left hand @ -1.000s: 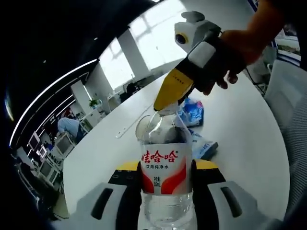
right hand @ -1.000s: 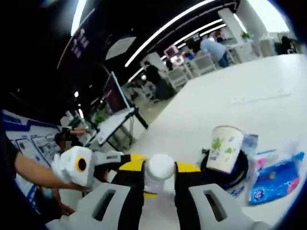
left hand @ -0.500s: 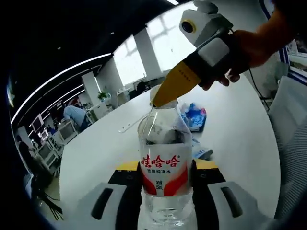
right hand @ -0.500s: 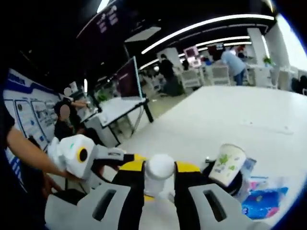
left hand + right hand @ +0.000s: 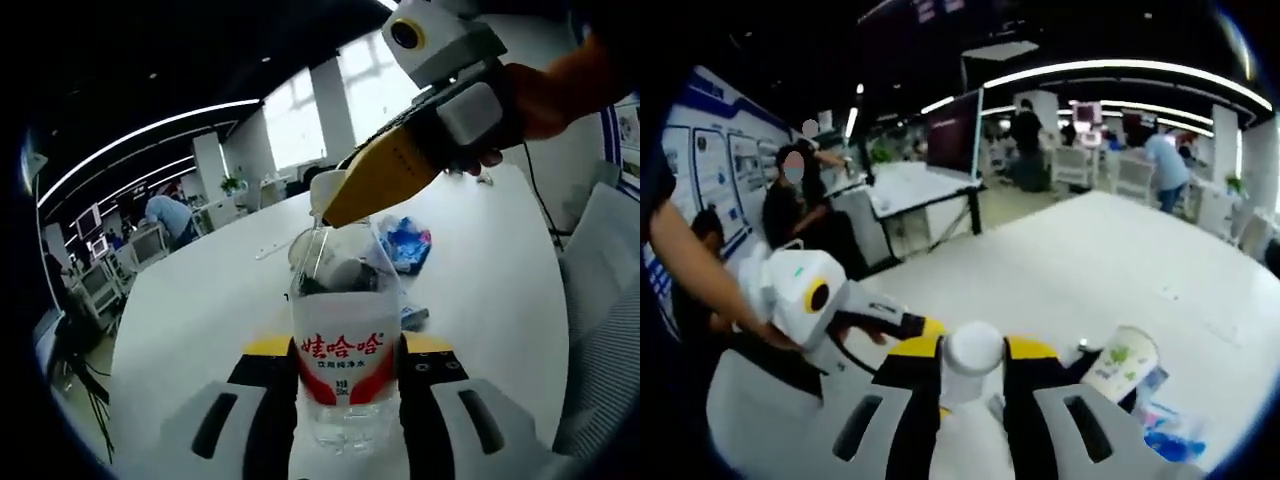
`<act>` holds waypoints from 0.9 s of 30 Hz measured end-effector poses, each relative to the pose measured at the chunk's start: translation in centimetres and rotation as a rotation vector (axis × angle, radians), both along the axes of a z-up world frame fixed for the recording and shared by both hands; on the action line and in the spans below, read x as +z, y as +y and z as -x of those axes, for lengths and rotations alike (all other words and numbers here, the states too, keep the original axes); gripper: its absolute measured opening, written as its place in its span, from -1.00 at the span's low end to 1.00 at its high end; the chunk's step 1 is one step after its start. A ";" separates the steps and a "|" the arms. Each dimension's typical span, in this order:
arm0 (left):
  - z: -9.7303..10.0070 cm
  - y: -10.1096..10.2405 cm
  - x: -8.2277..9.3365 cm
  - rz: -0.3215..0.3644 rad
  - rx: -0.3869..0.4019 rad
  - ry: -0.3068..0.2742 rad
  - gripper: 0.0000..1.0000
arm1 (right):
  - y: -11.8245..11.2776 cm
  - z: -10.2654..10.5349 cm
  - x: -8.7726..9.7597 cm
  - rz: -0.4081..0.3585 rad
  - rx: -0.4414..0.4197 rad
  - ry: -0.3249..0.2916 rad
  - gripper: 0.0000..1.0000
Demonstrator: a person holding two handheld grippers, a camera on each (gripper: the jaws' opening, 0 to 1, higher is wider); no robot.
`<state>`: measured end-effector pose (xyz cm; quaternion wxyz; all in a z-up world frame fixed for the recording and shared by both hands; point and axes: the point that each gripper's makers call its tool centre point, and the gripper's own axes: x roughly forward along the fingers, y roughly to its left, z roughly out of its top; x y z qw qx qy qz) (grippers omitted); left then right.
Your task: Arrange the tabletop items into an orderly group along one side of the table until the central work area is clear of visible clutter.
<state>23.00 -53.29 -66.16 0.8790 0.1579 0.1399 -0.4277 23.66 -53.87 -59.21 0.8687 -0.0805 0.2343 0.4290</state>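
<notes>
bottle (image 5: 346,350) held upright off the bench (image 5: 210,300): left gripper (image 5: 346,385) fingers closed on its labelled body, right gripper (image 5: 973,375) fingers closed on the cap (image 5: 973,349). thin plastic likely dents; grip body low.

an open-plan office: long strip lights (image 5: 1110,70) run across a dark ceiling, people sit at rows of desks with monitors (image 5: 95,285), a large screen on a stand (image 5: 955,130) faces the wide white tabletop (image 5: 1090,250), and posters (image 5: 710,160) line one wall.
</notes>
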 end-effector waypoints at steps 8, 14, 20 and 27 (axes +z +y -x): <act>0.3 0.7 0.1 0.037 0.038 0.008 -0.26 | 1.2 0.4 0.3 0.053 0.056 -0.049 -0.60; 0.3 0.9 0.1 0.049 0.052 0.007 -0.26 | 1.5 0.5 0.3 0.072 0.066 -0.064 -0.60; 0.3 1.0 0.1 0.045 0.055 -0.013 -0.23 | 2.0 0.6 0.4 0.078 0.077 -0.083 -0.60; 0.0 1.2 0.0 0.058 0.086 -0.010 -0.20 | 2.9 0.7 0.5 0.089 0.097 -0.097 -0.60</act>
